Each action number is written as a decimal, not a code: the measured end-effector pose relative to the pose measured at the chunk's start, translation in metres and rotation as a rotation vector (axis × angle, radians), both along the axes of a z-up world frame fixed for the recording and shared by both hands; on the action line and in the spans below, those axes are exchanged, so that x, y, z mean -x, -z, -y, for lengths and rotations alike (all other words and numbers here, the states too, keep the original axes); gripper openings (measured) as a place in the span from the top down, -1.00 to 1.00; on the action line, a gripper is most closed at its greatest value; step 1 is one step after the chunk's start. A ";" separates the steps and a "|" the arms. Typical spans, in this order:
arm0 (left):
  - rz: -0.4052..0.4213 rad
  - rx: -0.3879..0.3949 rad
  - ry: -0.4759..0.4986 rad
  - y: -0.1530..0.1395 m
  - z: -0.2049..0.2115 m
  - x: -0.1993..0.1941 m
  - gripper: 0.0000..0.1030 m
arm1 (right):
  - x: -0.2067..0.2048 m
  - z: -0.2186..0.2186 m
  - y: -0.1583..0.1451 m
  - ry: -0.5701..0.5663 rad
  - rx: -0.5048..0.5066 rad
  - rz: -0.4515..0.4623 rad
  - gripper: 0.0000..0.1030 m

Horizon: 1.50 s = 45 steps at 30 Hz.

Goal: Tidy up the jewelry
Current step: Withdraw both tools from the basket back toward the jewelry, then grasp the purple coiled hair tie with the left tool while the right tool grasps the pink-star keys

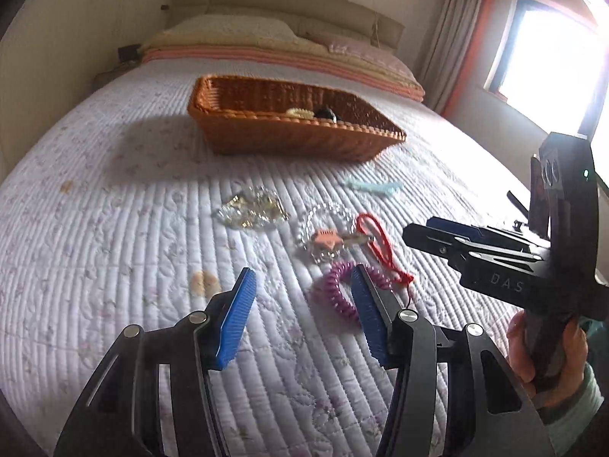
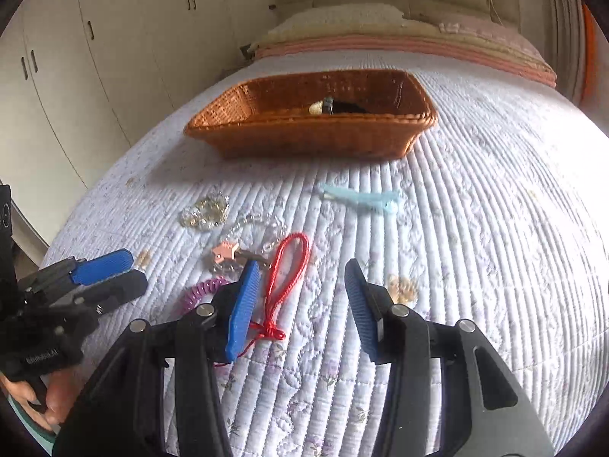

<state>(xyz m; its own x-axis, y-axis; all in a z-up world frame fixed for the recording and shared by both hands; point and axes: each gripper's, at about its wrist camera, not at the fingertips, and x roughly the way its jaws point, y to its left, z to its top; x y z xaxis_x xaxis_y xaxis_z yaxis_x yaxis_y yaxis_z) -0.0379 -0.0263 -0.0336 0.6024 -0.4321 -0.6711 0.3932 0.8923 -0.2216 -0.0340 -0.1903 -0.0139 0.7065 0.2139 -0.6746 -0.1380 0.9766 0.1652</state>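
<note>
Right tongs (image 2: pixel 304 304): spread wide, empty, poised over the red cord loop (image 2: pixel 283 278) on the bed (image 2: pixel 475 228). Left tongs (image 1: pixel 304 316): likewise wide, empty, beside the purple coil band (image 1: pixel 337 285). Advised handling: descend straight, straddle the cord at its knot, close lightly, lift clear of the clear bead bracelet (image 1: pixel 323 228). Cord: thin, braided, limp. Destination, judged: wicker basket (image 2: pixel 304 137), well apart, already holding two items.

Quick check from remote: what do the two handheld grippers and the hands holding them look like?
Both the left gripper and the right gripper are black, cut-out linkage frames with silver pivot bolts and ribbed blue pads. White lettering marks the right gripper's body, with a green light above. Bare hand, pale teal sleeve cuff.
</note>
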 end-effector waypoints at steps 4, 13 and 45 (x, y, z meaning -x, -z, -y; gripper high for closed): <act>0.001 -0.116 0.033 0.016 0.026 -0.002 0.14 | -0.003 -0.009 0.001 -0.043 -0.001 0.012 0.31; -0.002 -0.167 0.058 0.017 0.031 0.003 0.82 | -0.031 -0.038 0.004 -0.161 0.058 -0.016 0.34; -0.002 -0.068 -0.033 0.022 -0.029 0.002 0.81 | -0.049 -0.074 0.016 -0.066 0.055 -0.117 0.66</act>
